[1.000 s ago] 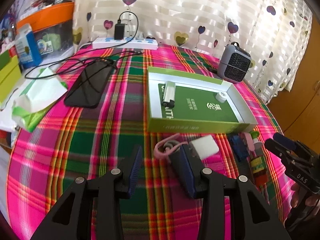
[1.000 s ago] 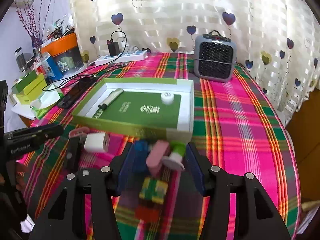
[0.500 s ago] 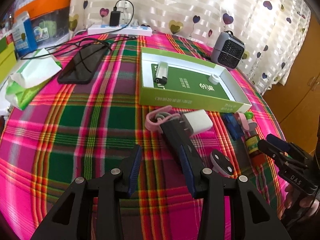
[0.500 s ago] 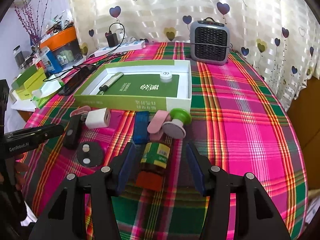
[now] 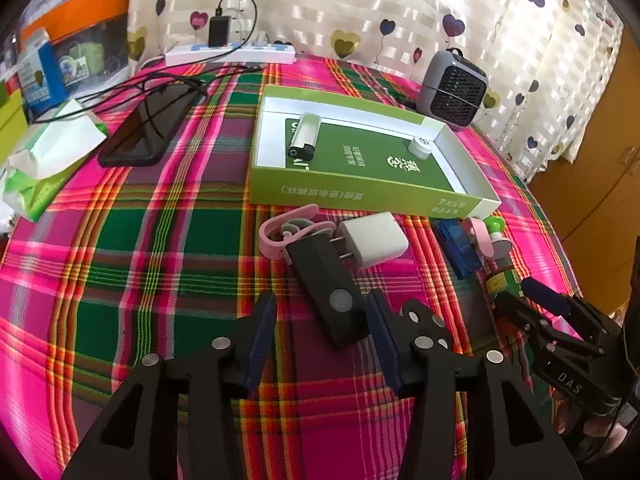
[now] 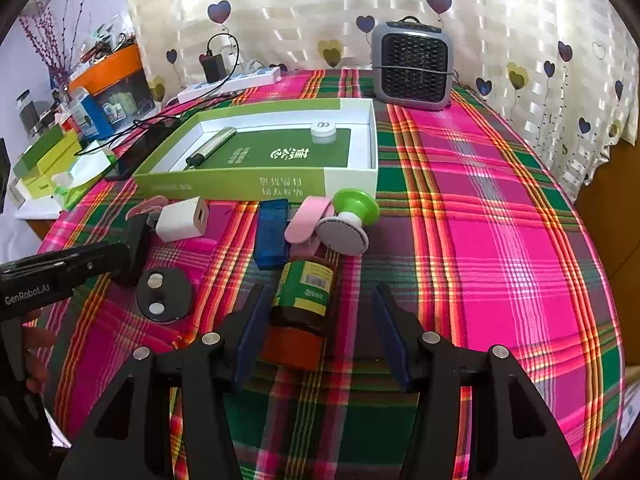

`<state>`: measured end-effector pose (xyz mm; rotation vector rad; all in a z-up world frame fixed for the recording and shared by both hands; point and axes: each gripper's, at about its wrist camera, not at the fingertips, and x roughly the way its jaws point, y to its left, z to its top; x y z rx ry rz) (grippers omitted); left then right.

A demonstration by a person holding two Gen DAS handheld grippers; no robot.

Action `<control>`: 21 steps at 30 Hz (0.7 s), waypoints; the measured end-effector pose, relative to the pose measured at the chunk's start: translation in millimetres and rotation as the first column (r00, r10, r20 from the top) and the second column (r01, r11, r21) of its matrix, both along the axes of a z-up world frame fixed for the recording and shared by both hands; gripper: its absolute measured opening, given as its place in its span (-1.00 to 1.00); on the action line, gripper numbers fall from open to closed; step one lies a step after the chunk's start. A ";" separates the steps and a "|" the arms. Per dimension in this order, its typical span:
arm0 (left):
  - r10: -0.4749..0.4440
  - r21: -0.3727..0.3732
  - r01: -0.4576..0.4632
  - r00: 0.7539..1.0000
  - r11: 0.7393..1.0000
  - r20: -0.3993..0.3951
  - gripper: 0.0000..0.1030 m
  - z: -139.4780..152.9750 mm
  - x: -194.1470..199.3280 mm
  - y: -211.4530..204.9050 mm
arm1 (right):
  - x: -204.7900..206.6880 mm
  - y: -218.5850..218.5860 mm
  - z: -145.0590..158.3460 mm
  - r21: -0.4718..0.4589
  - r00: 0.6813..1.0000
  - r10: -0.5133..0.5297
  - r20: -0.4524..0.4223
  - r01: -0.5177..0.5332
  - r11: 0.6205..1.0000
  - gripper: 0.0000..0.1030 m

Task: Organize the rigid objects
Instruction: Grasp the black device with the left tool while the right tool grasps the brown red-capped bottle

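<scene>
My left gripper [image 5: 318, 330] jaws just spread, straddling flat black bar [image 5: 326, 284]; right gripper [image 6: 320, 330] jaws wide around brown orange-capped bottle [image 6: 302, 300], clear plaid tabletop [image 6: 500, 240] to its right.

Left gripper [image 5: 320, 320] angled down near the table's front edge, jaws just opened wider, pads apart, right gripper [image 6: 318, 320] angled down alongside, jaws spread, fingers of a hand [image 5: 592, 432] behind it
</scene>
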<state>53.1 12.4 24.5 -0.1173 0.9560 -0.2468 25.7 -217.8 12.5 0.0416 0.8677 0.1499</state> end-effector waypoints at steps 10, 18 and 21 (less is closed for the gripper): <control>0.008 0.031 -0.008 1.000 0.999 -0.006 -0.10 -2.7 8.4 -8.1 | 5.7 -0.8 -9.2 -0.019 0.999 -0.022 -0.025 0.021 1.000 0.06; 0.023 0.022 -0.023 1.000 1.000 -0.011 -0.10 -3.9 8.2 -6.0 | 9.0 0.4 -10.9 -0.055 0.999 -0.036 -0.028 0.034 0.998 0.06; 0.032 0.031 -0.032 0.999 0.999 -0.003 -0.10 -1.4 7.1 -3.2 | 8.4 -0.1 -10.7 -0.058 0.999 -0.037 -0.029 0.035 0.998 0.06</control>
